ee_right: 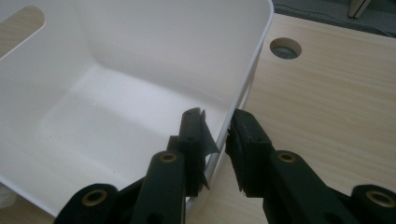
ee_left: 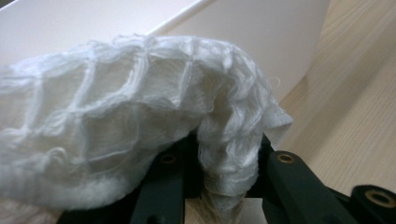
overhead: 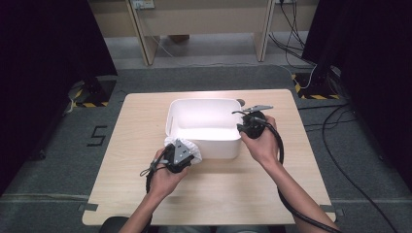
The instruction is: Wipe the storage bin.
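Table: pale wood top [overhead: 136, 160] fills the middle of the high view, grey floor all round it.
Bin: white plastic bin [overhead: 204, 114] sits at the centre of the table, open side up, its inside bare and bright.
Cloth: white waffle-weave cloth [overhead: 194, 149] bunches at the bin's lower left corner, against the outside wall; in the left gripper view it [ee_left: 116, 126] billows across most of the frame, with the bin wall [ee_left: 280, 42] right behind it at upper right.
Left gripper: down at centre left of the high view [overhead: 179, 156], in the person's left hand [overhead: 163, 177], jaws clamped tight on a fold of the cloth; up close [ee_left: 229, 186] the fold hangs pinched between the two black jaws.
Right gripper: at the bin's right edge in the high view [overhead: 245, 127], right hand [overhead: 265, 143] behind it; in the right gripper view [ee_right: 217, 140] one jaw stands inside the bin, the other outside, the rim [ee_right: 243, 84] running up between them. Jaws are part closed around that wall, and whether the pads actually press it I cannot tell.
Hole: round cable hole [ee_right: 285, 47] in the table, upper right of the right gripper view, just beyond the bin corner.
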`<action>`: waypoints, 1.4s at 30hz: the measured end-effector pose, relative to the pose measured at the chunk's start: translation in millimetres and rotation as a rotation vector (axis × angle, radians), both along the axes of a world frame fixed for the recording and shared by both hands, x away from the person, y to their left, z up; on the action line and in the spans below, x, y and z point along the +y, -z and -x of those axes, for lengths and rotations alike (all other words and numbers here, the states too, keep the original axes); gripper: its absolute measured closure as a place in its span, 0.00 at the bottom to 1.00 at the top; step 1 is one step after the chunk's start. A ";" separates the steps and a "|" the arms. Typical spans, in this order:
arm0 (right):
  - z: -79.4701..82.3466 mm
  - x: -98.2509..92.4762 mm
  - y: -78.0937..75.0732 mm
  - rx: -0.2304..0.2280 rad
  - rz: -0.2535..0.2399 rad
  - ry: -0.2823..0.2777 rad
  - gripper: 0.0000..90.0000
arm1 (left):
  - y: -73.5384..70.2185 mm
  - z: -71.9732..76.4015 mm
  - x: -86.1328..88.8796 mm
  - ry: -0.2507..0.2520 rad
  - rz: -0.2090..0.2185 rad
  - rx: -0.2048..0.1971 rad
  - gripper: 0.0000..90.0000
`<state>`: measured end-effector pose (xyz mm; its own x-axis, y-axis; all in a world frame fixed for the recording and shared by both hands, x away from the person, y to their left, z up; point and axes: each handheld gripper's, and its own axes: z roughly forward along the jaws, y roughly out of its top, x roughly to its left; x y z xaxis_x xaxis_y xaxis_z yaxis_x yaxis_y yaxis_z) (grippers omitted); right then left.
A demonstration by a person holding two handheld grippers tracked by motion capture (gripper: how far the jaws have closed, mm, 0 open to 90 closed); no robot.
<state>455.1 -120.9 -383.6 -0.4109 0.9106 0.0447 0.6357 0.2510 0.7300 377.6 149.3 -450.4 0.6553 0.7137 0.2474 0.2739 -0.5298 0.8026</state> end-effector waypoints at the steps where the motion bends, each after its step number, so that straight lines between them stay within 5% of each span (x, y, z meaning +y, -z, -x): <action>1: 0.1 0.1 0.0 0.000 0.000 0.000 0.84 | 1.6 -0.2 -0.2 0.001 -0.005 0.004 0.83; 31: -0.1 0.7 0.0 -0.003 -0.004 -0.005 0.83 | 42.3 -9.3 -8.7 0.000 -0.071 0.075 0.83; 42: -0.4 0.5 0.0 0.000 -0.007 -0.003 0.83 | 42.8 -9.2 -10.5 -0.002 -0.065 0.078 0.83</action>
